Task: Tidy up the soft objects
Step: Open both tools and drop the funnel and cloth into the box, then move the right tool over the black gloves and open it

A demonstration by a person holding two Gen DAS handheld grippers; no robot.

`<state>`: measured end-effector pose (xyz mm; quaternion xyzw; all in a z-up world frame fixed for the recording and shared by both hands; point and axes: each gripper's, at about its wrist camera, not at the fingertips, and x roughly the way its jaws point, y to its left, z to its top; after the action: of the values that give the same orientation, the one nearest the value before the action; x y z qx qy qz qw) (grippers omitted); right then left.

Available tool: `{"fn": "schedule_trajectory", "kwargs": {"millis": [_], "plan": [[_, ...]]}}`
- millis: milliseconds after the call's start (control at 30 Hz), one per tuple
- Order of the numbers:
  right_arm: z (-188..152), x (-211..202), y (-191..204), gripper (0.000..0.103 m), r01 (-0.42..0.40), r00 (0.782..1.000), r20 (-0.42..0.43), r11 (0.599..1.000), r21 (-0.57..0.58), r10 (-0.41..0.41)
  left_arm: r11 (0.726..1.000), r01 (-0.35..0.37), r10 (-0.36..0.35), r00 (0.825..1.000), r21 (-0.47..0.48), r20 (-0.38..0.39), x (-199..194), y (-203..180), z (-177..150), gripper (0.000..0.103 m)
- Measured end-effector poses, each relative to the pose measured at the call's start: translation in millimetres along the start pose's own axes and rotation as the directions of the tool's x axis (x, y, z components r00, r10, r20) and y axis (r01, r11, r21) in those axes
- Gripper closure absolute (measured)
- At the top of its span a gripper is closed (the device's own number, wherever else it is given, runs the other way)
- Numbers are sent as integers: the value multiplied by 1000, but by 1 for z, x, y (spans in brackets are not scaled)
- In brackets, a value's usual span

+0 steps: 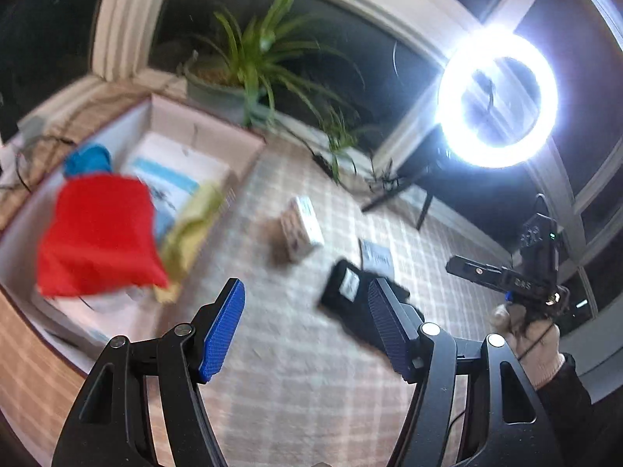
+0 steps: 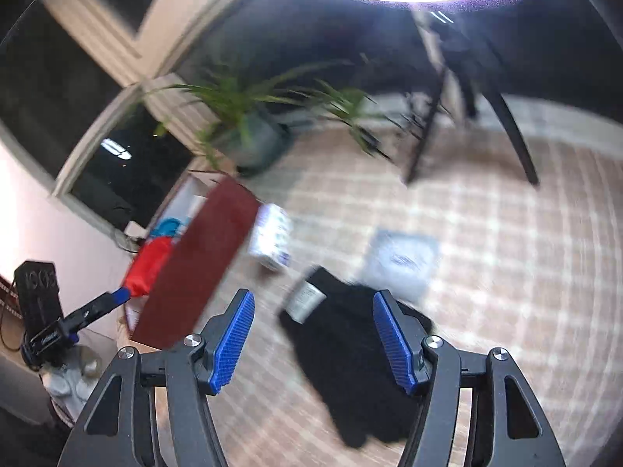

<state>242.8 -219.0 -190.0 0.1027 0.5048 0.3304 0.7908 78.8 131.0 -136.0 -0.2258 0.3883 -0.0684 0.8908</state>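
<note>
Red cloth point(image 1: 97, 237) drops toward box point(image 1: 202, 132) at left; black garment point(image 2: 350, 358) next; both grippers' fingers point(image 1: 224, 330) wide apart, empty.

A home room: checked rug point(image 1: 296, 350), potted plant point(image 1: 249, 62), dark windows point(image 1: 389, 58), ring light point(image 1: 496, 97).

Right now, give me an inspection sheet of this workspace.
Surface: checked cloth, blurred by motion.
Job's things: red cloth, blue cloth and yellow cloth at the box; black garment on the checked cloth.
Clutter: small carton, flat packet.
Grippers: left gripper open, nothing between its fingers; right gripper open above the black garment, no grip seen.
Cables: dark wires at far left.
Surroundings: plant, ring light, dark windows.
</note>
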Motion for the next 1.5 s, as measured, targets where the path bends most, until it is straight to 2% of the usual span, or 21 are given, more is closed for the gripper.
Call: {"fn": "schedule_trajectory", "kwargs": {"millis": [167,367,533,867,933,967,1100,1167,1233,1300,1367,1500], "plan": [[-12,30,-26,44,26,995,-102,999,21,-24,1000,11,-11,998,-11,-66,19,-8,-17,37],[-23,66,-30,44,72,976,-205,997,-25,-76,1000,-8,7,997,-16,-79,18,-6,-27,37],[-34,81,-26,44,89,961,-256,994,-66,-103,999,-24,21,996,-44,-83,15,5,-32,37],[-67,82,11,44,-17,944,-329,994,-112,-21,998,-10,2,994,-68,-113,22,9,-43,37],[-71,81,15,44,-75,936,-348,994,-74,44,998,-4,-4,993,-68,-120,24,8,-44,37],[-78,82,20,44,-123,925,-368,991,-49,96,998,0,-8,992,-67,-123,24,7,-45,37],[-95,88,45,44,-165,908,-403,982,-87,117,998,5,-13,991,-59,-131,26,6,-48,37],[-99,82,53,44,-182,912,-388,978,-99,131,998,2,-11,989,-60,-144,30,7,-51,37],[-97,72,52,45,-167,930,-347,981,-102,122,998,21,-32,985,-65,-171,38,6,-55,37],[-92,59,46,45,-134,953,-284,987,-92,103,998,40,-49,979,-52,-198,47,2,-60,37],[-85,55,37,45,-93,965,-253,993,-77,71,998,60,-64,972,-25,-227,56,-6,-67,37],[-76,58,12,45,-37,968,-248,999,-22,31,995,101,-94,953,11,-287,80,-21,-78,37]]}}
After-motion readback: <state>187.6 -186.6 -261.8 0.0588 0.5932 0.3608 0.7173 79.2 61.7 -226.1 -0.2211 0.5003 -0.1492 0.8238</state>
